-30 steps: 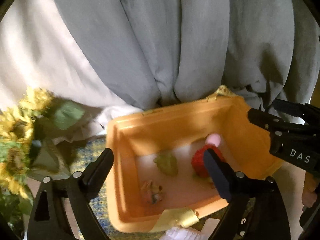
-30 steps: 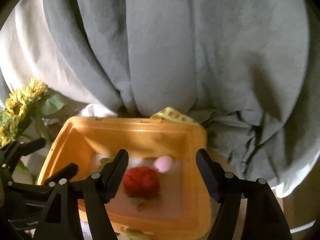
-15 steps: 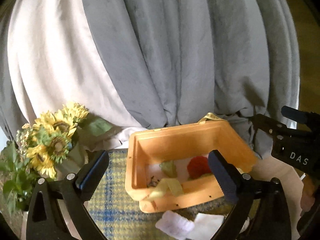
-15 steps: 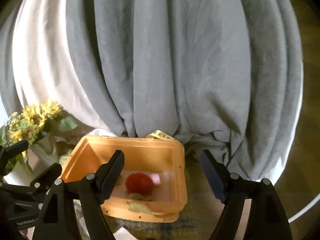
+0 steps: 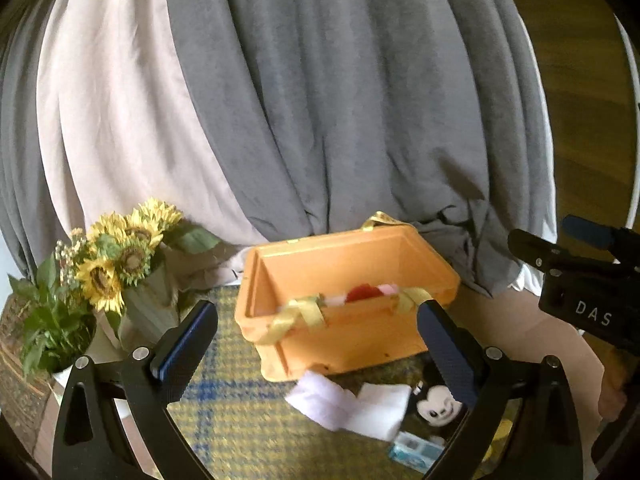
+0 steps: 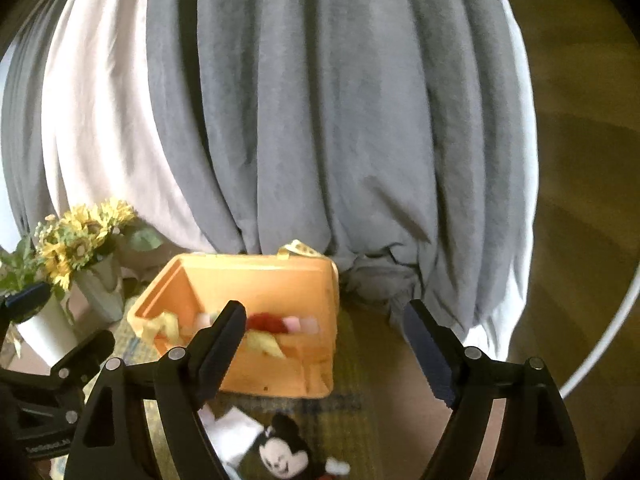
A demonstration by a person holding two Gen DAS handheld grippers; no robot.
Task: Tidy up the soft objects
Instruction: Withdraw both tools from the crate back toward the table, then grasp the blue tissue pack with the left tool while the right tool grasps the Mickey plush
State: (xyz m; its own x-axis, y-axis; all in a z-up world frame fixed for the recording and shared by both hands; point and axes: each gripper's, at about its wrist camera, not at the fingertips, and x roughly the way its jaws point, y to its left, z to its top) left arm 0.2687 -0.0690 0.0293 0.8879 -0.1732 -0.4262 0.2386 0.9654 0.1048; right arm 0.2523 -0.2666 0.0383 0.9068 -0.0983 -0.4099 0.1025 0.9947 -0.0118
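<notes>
Picking next: both grippers, left [image 5: 316, 344] wide, right [image 6: 324, 344] opening, hold nothing. Mouse plush [image 6: 280, 456] lies before orange bin [image 6: 280, 372] (already w/ red toy); needs grabbing.

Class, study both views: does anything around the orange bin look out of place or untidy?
Yes. A yellow tape hangs over the rim of the bin rather than lying inside. In front of the bin, a mouse plush and white cloths lie loose on the mat, not yet put away.

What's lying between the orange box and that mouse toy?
White folded cloths lie on the plaid mat between the orange box and the mouse toy; the left wrist view shows this best.
</notes>
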